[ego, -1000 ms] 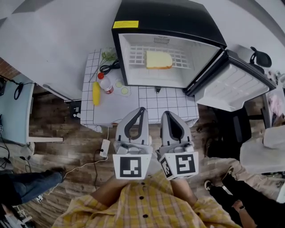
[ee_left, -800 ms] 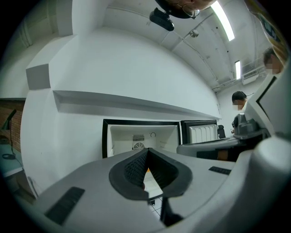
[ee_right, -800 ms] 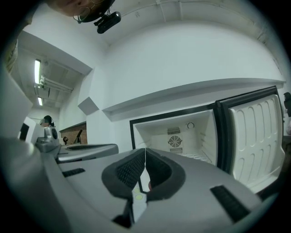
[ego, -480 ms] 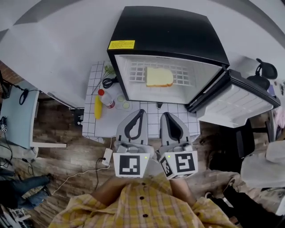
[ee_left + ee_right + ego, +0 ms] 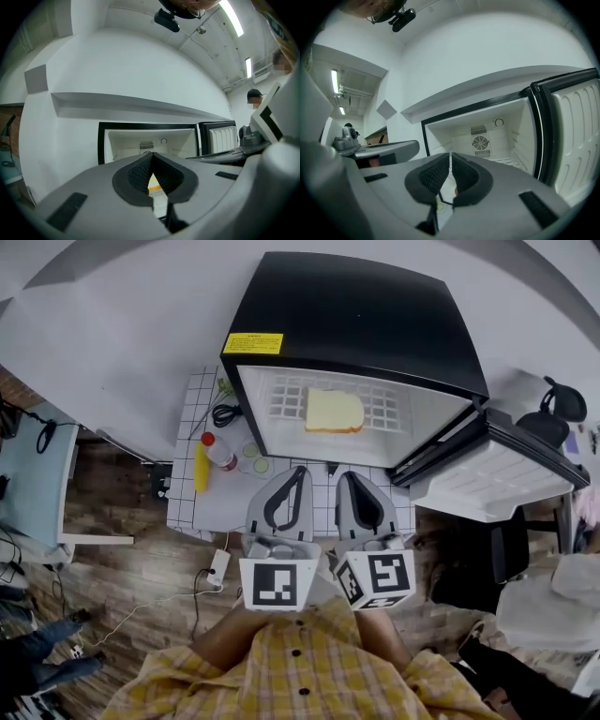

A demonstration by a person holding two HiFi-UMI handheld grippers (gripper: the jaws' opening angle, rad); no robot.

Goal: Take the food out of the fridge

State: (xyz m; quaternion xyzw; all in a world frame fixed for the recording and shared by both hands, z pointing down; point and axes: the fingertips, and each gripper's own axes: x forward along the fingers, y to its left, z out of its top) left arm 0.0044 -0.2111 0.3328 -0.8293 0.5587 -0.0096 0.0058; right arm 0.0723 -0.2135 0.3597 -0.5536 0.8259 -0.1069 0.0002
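A black mini fridge (image 5: 356,320) stands open, its door (image 5: 497,474) swung to the right. On its wire shelf lies a slice of yellow bread (image 5: 334,411). My left gripper (image 5: 300,471) and right gripper (image 5: 343,476) hover side by side over the white tiled table (image 5: 220,507), just in front of the fridge opening. Both are shut with nothing between the pads. The left gripper (image 5: 151,154) in its own view points at the fridge interior (image 5: 150,140). The right gripper (image 5: 450,154) faces the fridge's back wall with its fan grille (image 5: 480,142).
On the table left of the fridge lie a corn cob (image 5: 201,466), a red-capped bottle (image 5: 220,450), cucumber slices (image 5: 254,457), a green vegetable (image 5: 226,386) and a black cable (image 5: 225,412). A white cord and power strip (image 5: 217,567) trail on the wooden floor. An office chair (image 5: 562,399) stands at the right.
Both grippers have moved forward together towards the fridge; the fridge and table now sit closer in the head view. Their jaws stay shut.
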